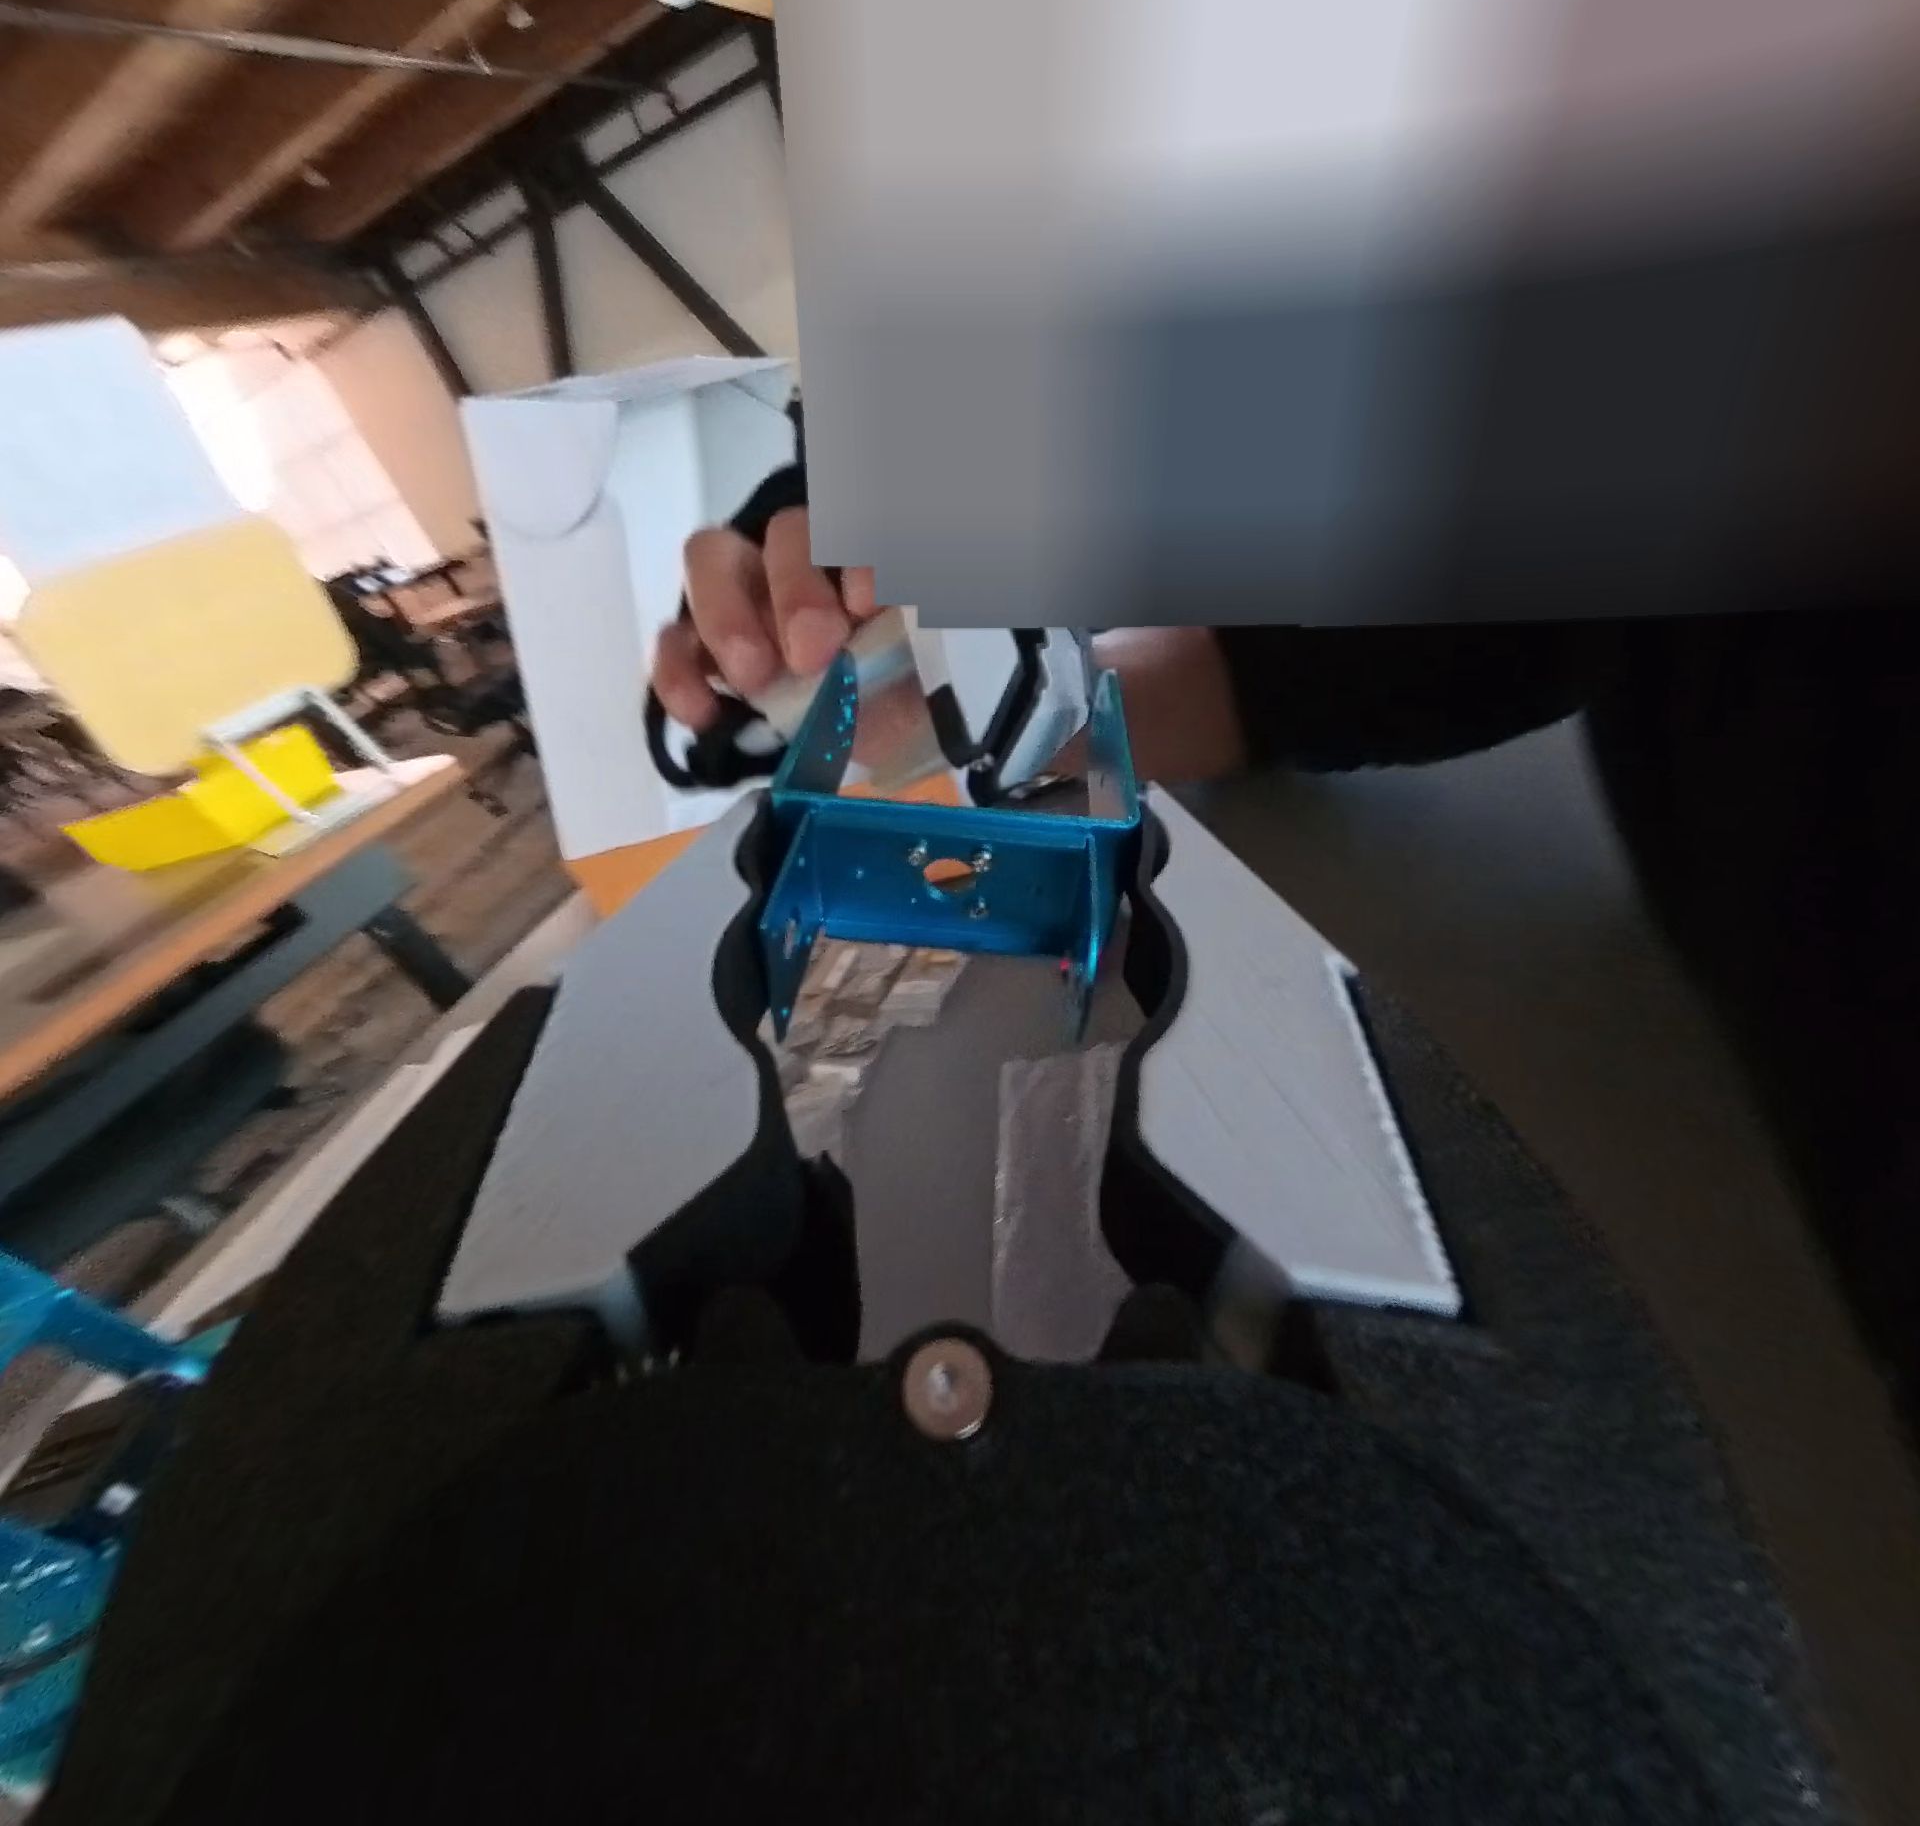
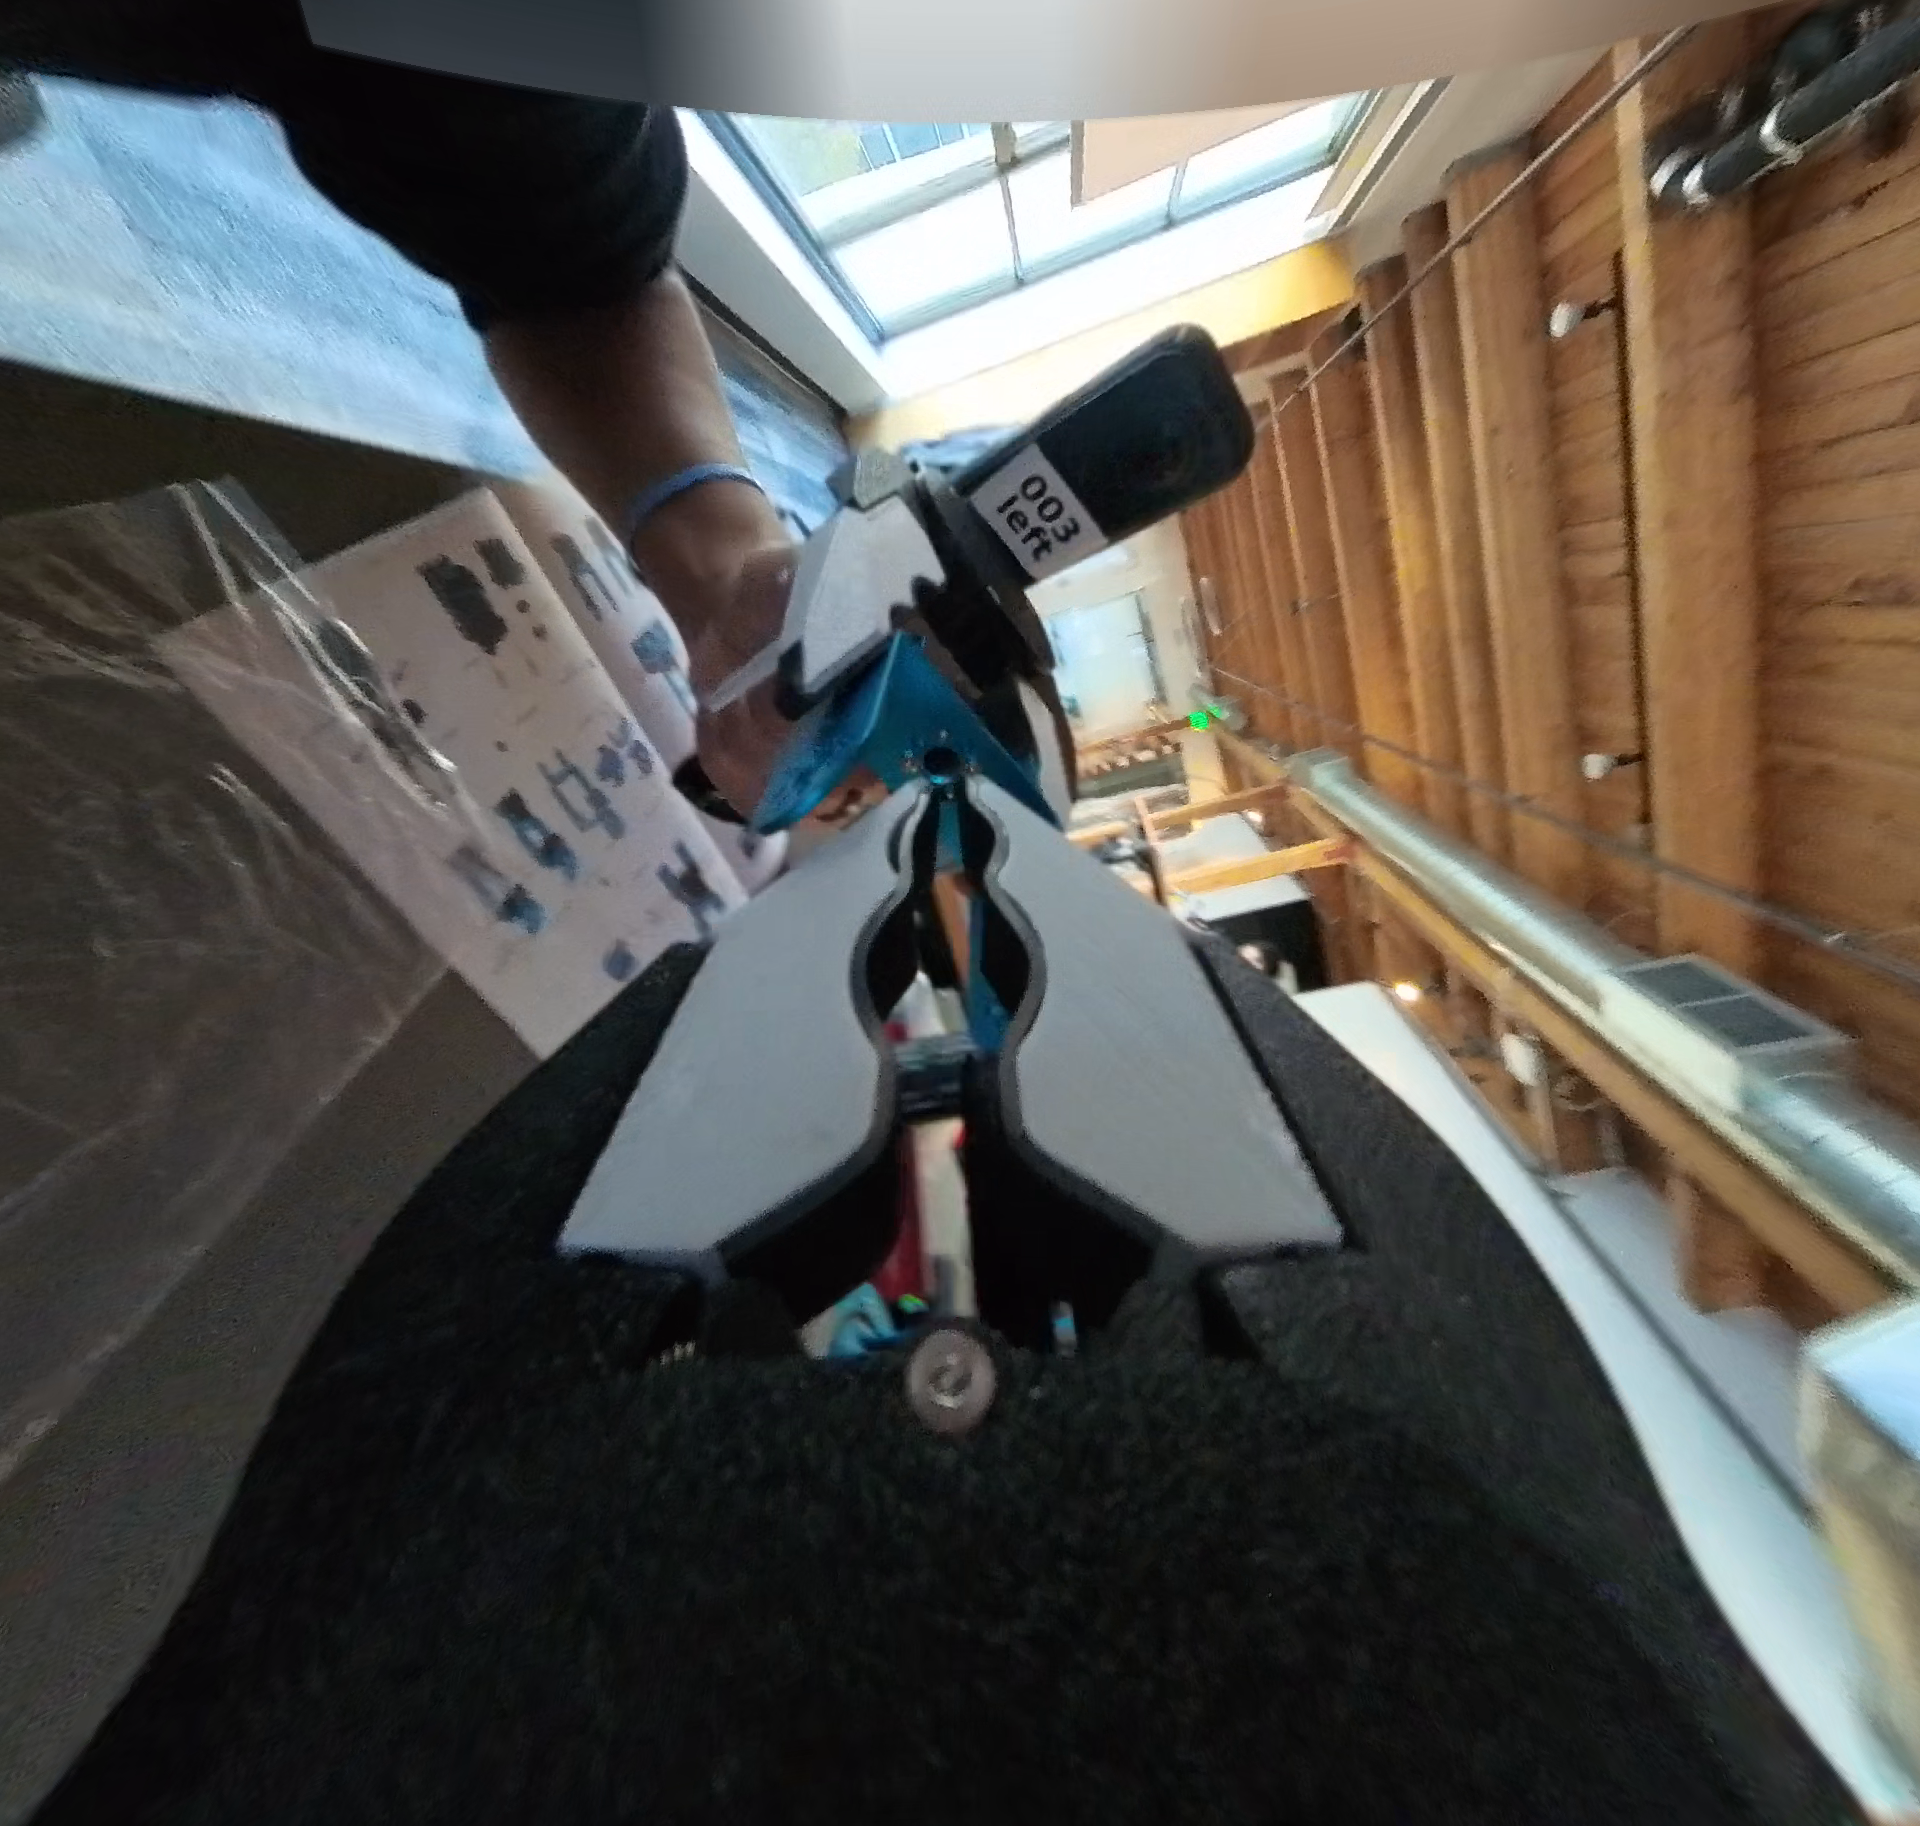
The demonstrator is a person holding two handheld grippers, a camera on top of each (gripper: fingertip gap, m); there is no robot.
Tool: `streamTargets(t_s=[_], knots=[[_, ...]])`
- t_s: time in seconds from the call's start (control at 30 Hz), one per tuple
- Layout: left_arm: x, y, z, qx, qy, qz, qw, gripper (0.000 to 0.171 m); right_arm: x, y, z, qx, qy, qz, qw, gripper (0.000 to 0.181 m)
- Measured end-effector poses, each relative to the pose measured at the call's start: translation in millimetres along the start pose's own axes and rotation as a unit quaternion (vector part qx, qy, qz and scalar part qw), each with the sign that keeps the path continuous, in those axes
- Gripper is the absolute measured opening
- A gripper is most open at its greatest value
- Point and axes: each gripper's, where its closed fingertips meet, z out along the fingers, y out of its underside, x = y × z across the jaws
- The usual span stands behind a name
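A blue metal bracket, two U-shaped pieces screwed back to back, is held in the air between both grippers. My left gripper is shut on the near U-piece, one finger against each side. My right gripper is shut on a thin blue arm of the bracket. In the left wrist view the right gripper clamps the far piece's left arm, with a hand behind it. In the right wrist view the left gripper and its black camera sit just beyond the bracket.
A white box stands behind the bracket, and a yellow bin sits on a wooden table at left. More blue parts show at lower left. A plastic-wrapped cardboard box and a forearm lie left of my right gripper. Left and right tips are no more than a few centimetres apart.
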Motion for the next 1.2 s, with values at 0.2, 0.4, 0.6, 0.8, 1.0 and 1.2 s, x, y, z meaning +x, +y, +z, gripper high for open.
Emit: streamTargets(t_s=[0.2,0.4,0.6,0.8,1.0,1.2], knots=[[8,-25,8,-0.020,0.041,-0.086,0.995,0.065,20,-20,-9,-0.029,0.025,-0.082,0.996,0.003],[19,-40,15,-0.013,0.068,-0.161,0.984,0.065,20,-35,-9,-0.025,0.036,-0.096,0.994,0.003],[24,-43,16,-0.015,0.063,-0.182,0.981,0.065,20,-39,-7,-0.017,0.032,-0.074,0.997,0.004],[23,-40,17,-0.030,0.053,-0.195,0.979,0.066,19,-33,-6,-0.032,0.027,-0.077,0.996,0.005],[20,-36,19,-0.050,0.038,-0.198,0.978,0.065,19,-34,-8,-0.035,0.030,-0.096,0.994,0.003],[18,-35,17,-0.047,0.038,-0.211,0.976,0.065,19,-34,-8,-0.036,0.026,-0.094,0.995,0.003]])
